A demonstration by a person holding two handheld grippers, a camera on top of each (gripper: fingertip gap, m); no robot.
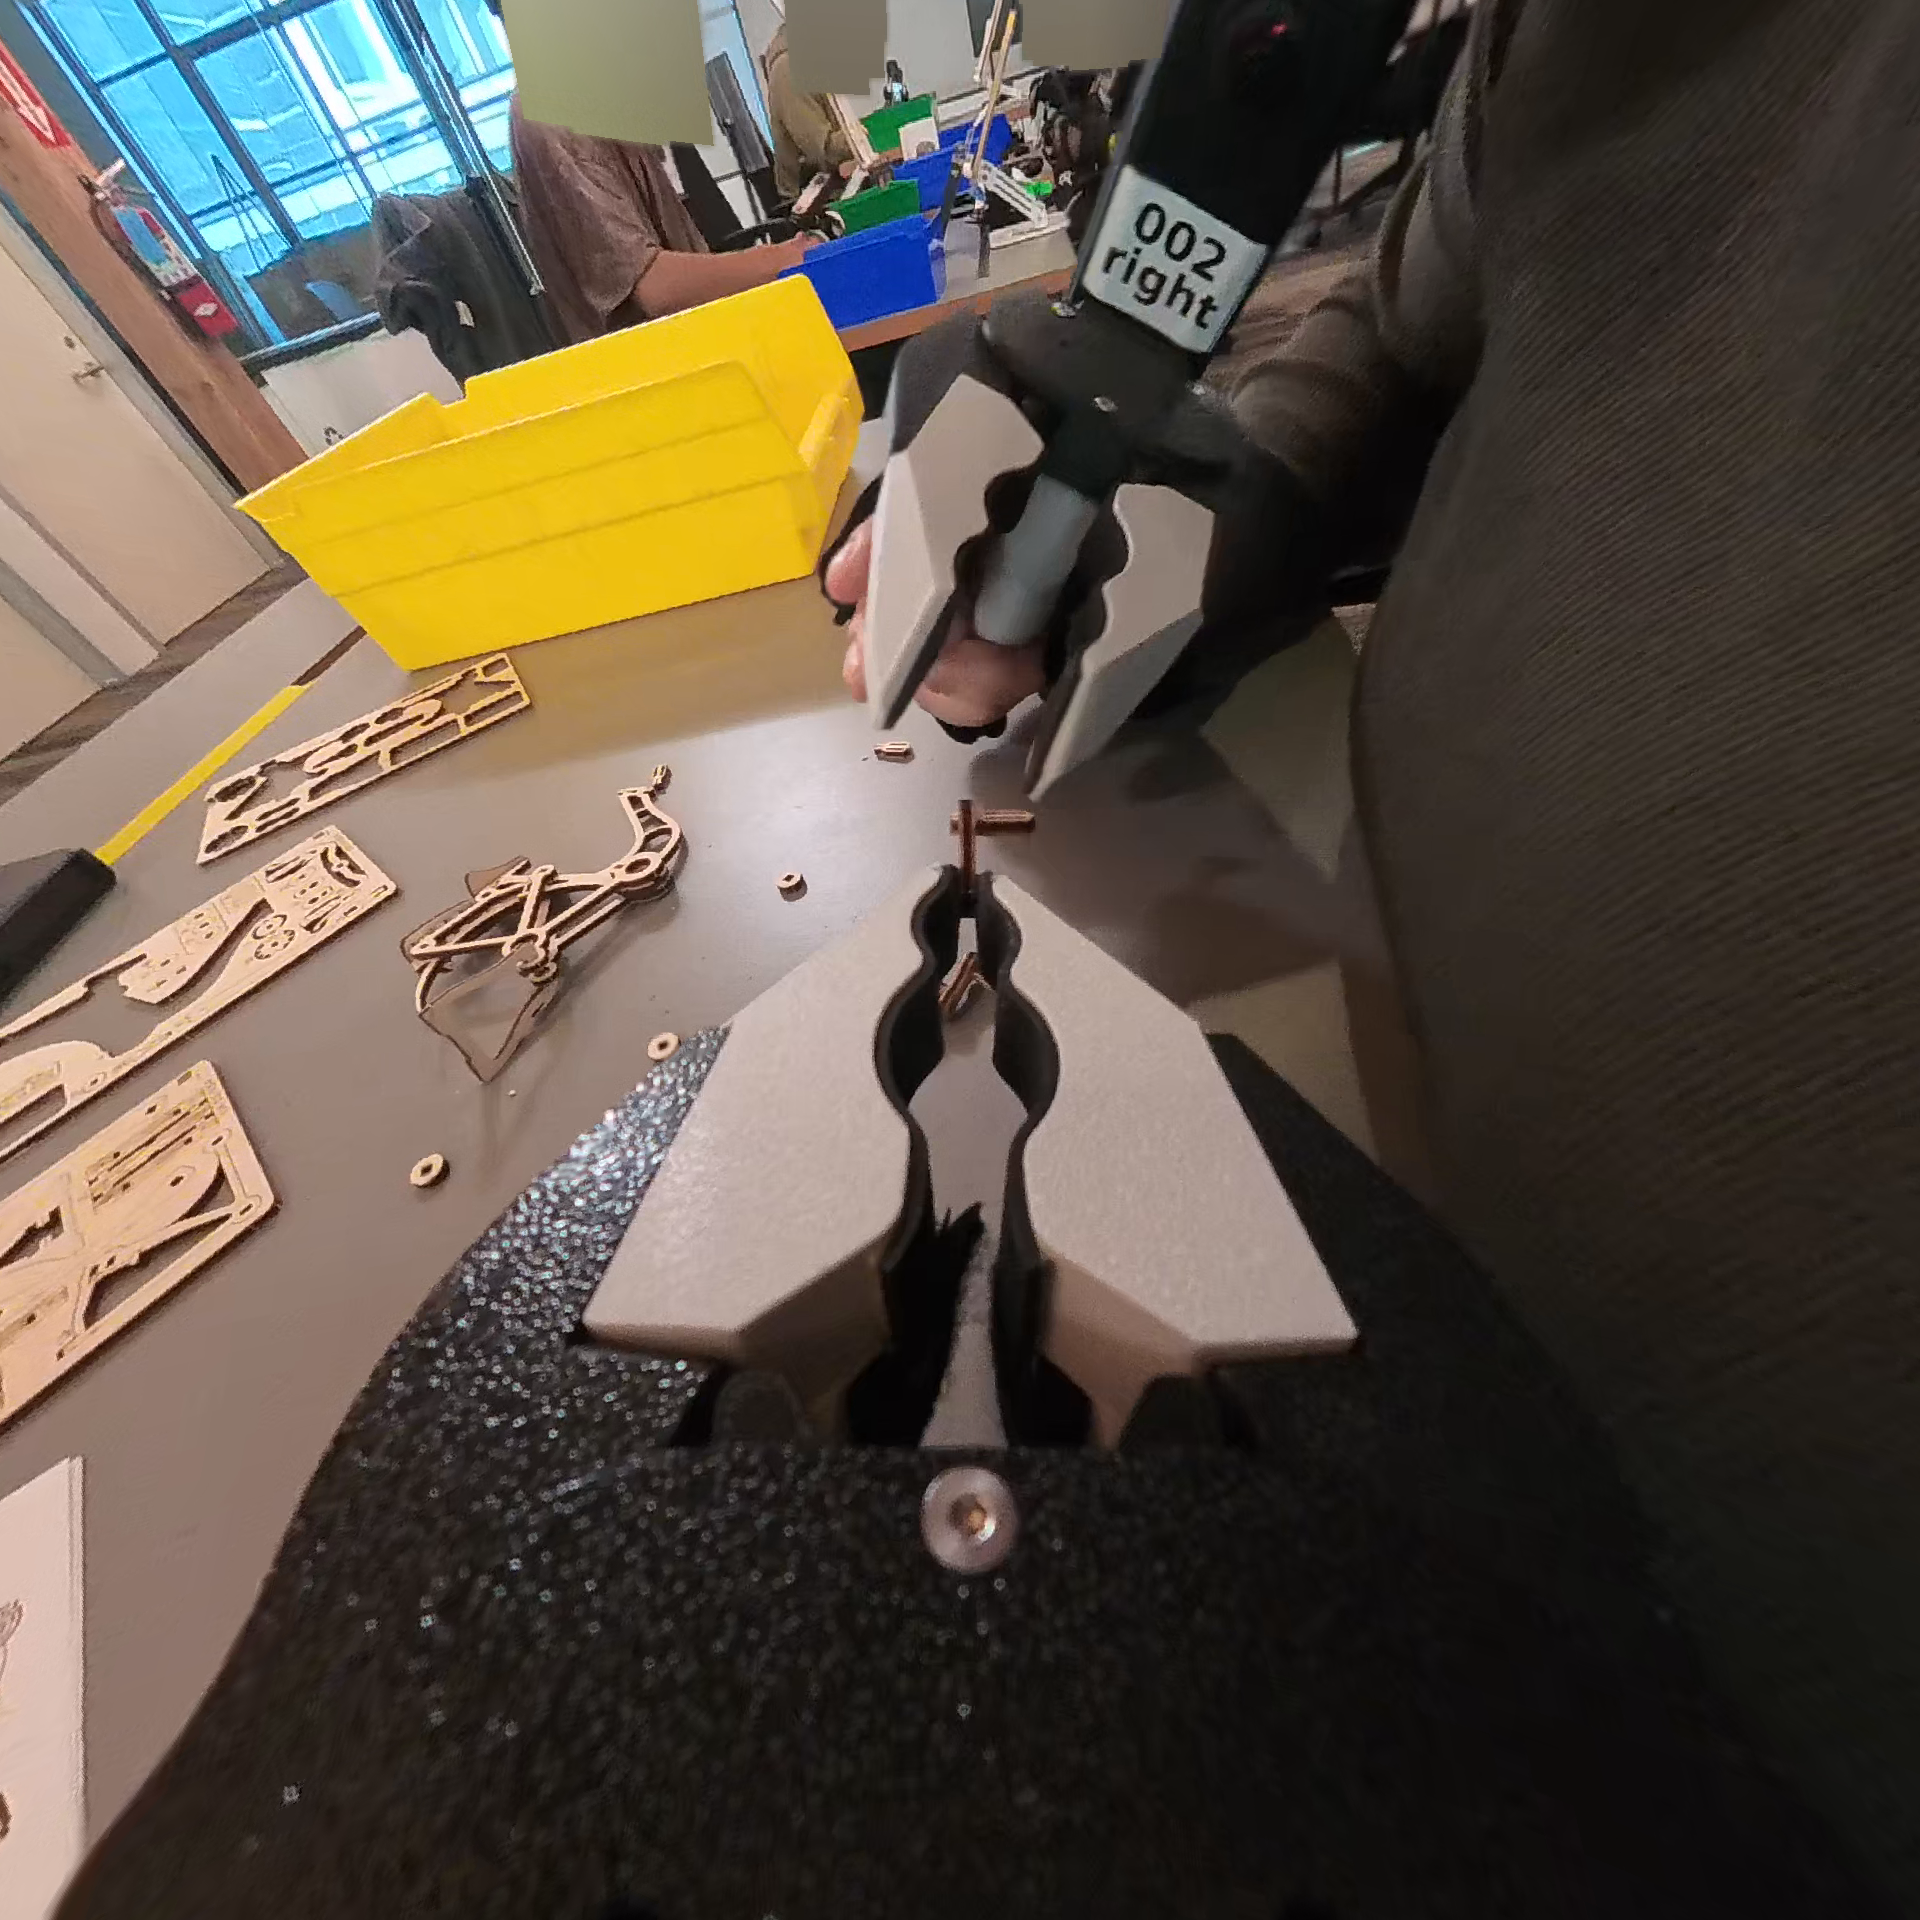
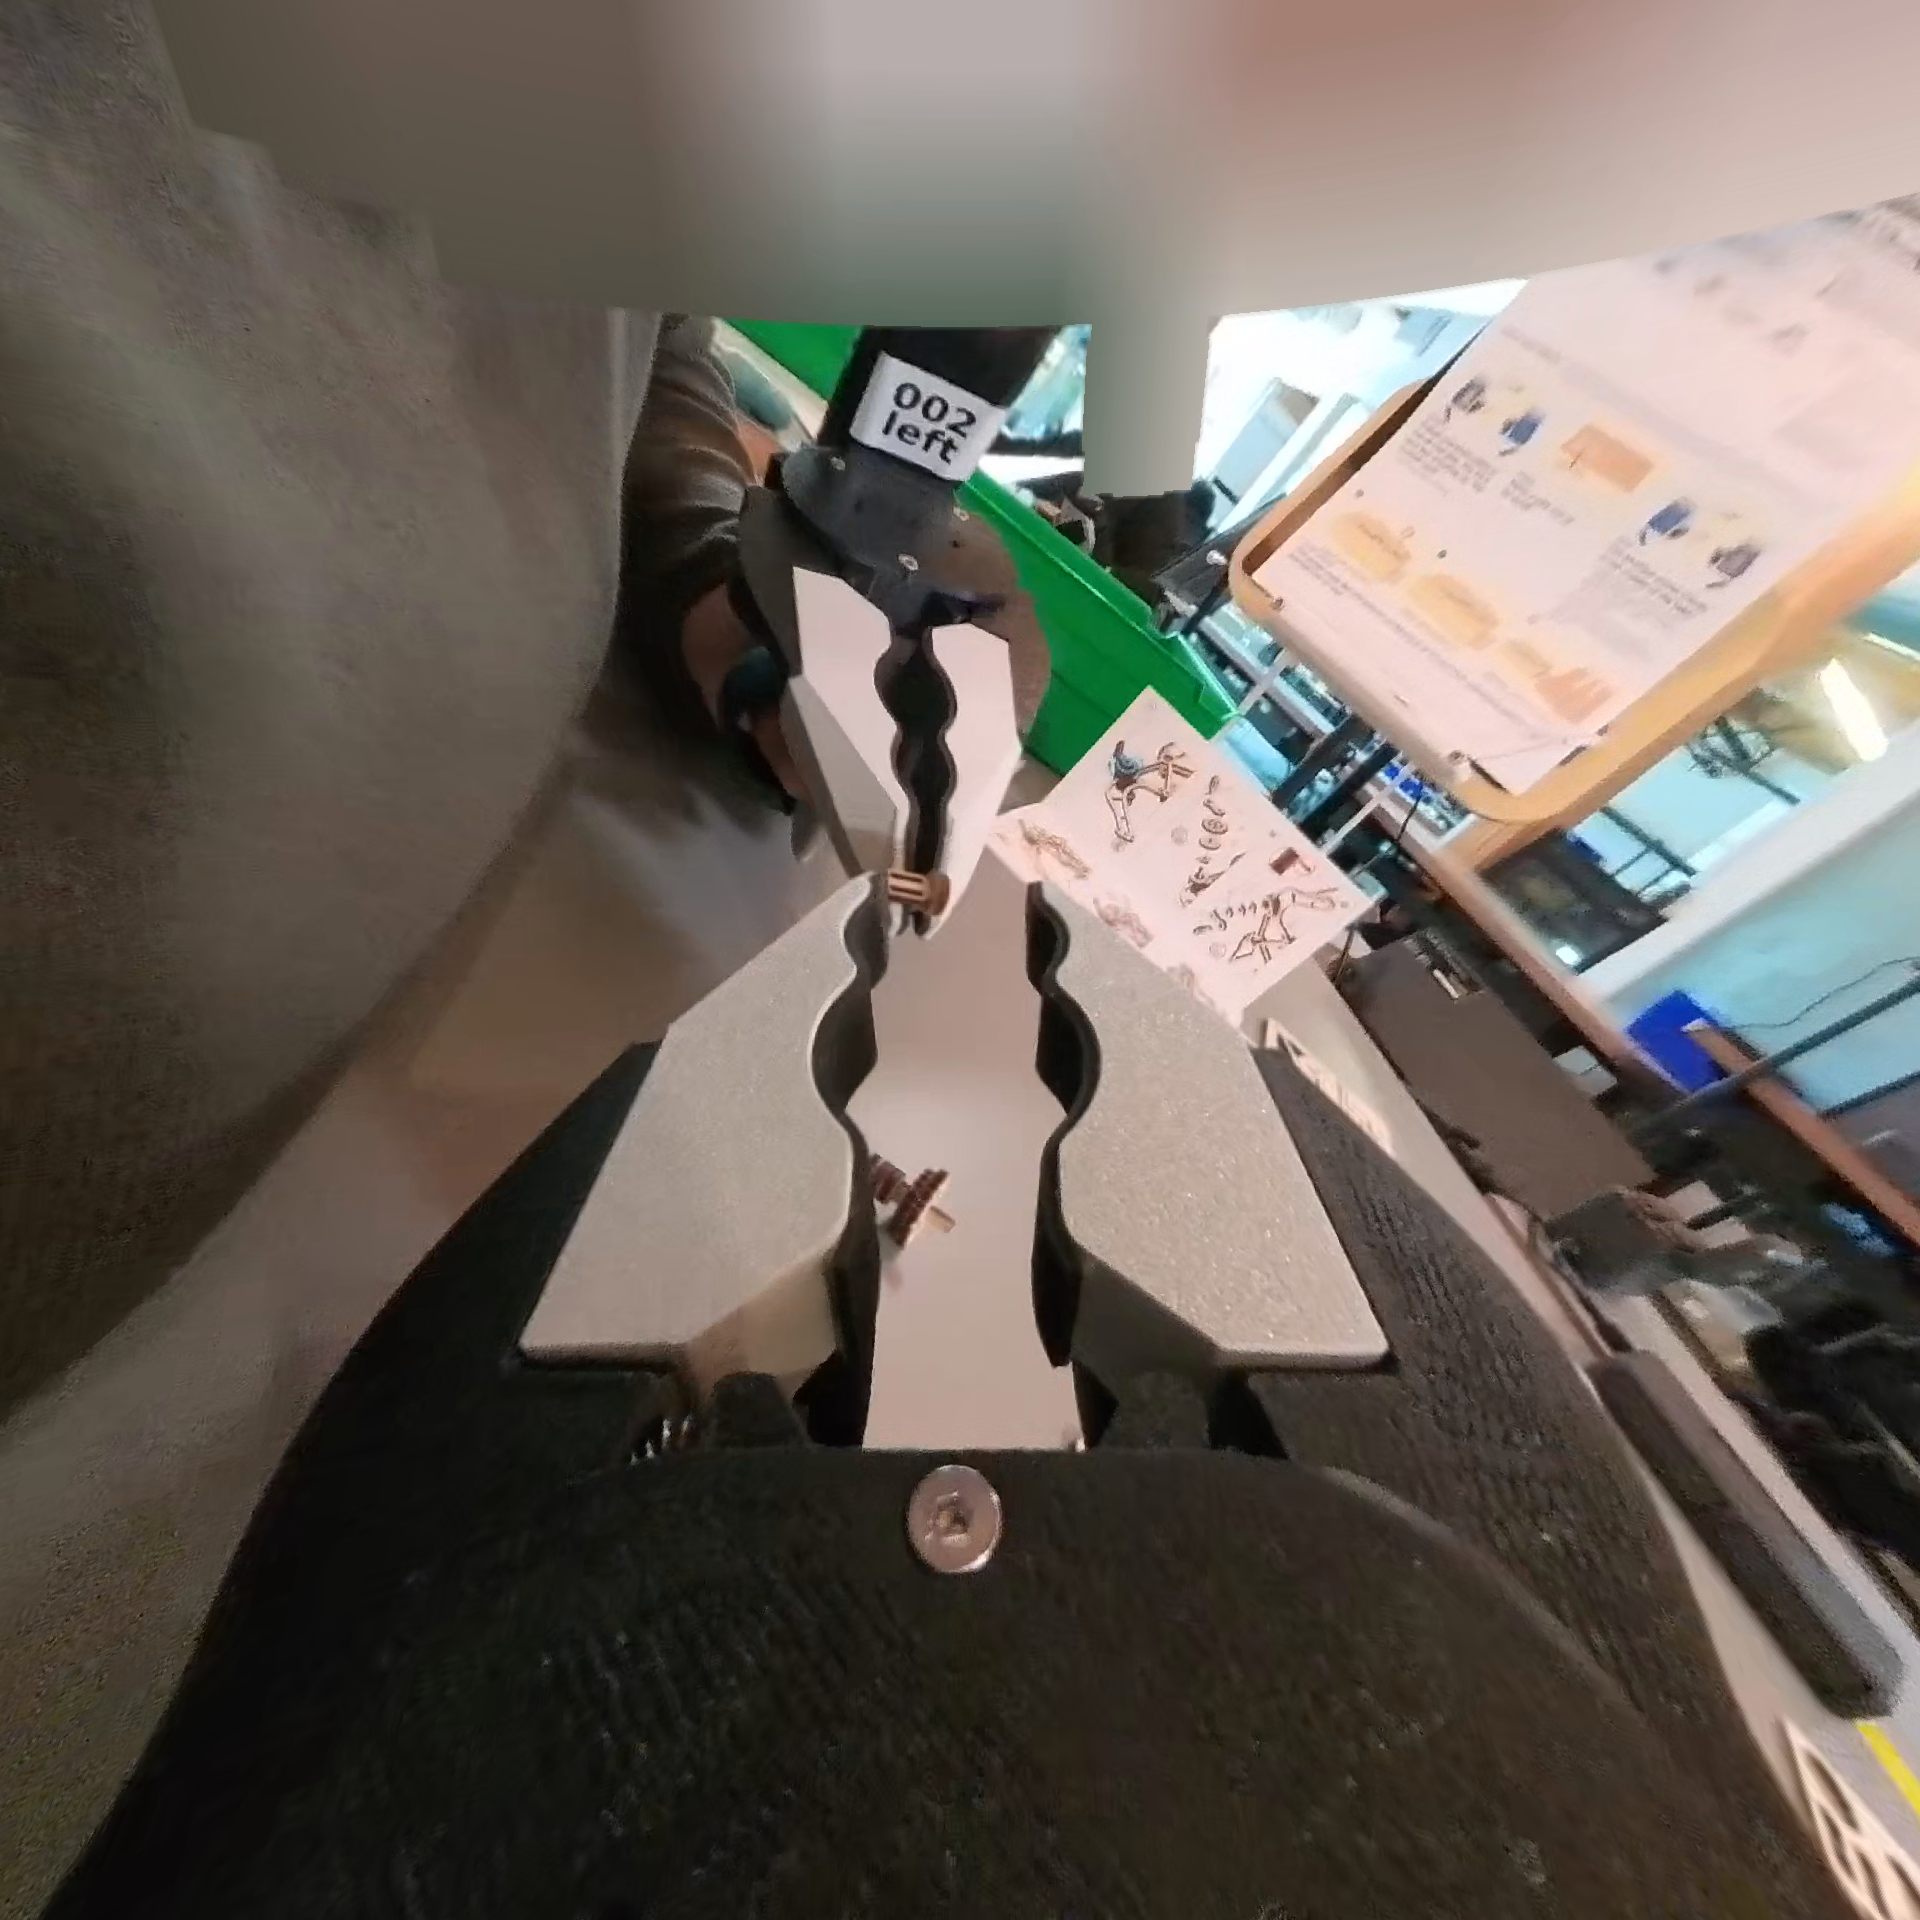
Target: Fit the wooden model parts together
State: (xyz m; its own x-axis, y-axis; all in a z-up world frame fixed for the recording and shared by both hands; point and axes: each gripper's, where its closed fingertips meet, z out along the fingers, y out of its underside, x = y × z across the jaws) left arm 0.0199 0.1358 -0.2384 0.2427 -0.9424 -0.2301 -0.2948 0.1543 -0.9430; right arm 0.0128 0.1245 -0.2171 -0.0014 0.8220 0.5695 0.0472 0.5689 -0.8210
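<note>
The left gripper (image 1: 968, 888) pinches a small wooden gear piece (image 1: 966, 836) at its fingertips, just above the grey table (image 1: 727, 790). The right gripper (image 1: 961, 748) (jaws spread, empty) hovers just beyond it. A half-built wooden model (image 1: 540, 925) lies to the left.

Grey table (image 1: 831, 748): yellow bin (image 1: 561, 488), wooden sheets (image 1: 364, 732), half-built model (image 1: 540, 914), washers (image 1: 428, 1170).

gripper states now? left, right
Left gripper: shut on a small wooden part.
Right gripper: open, holding nothing.
</note>
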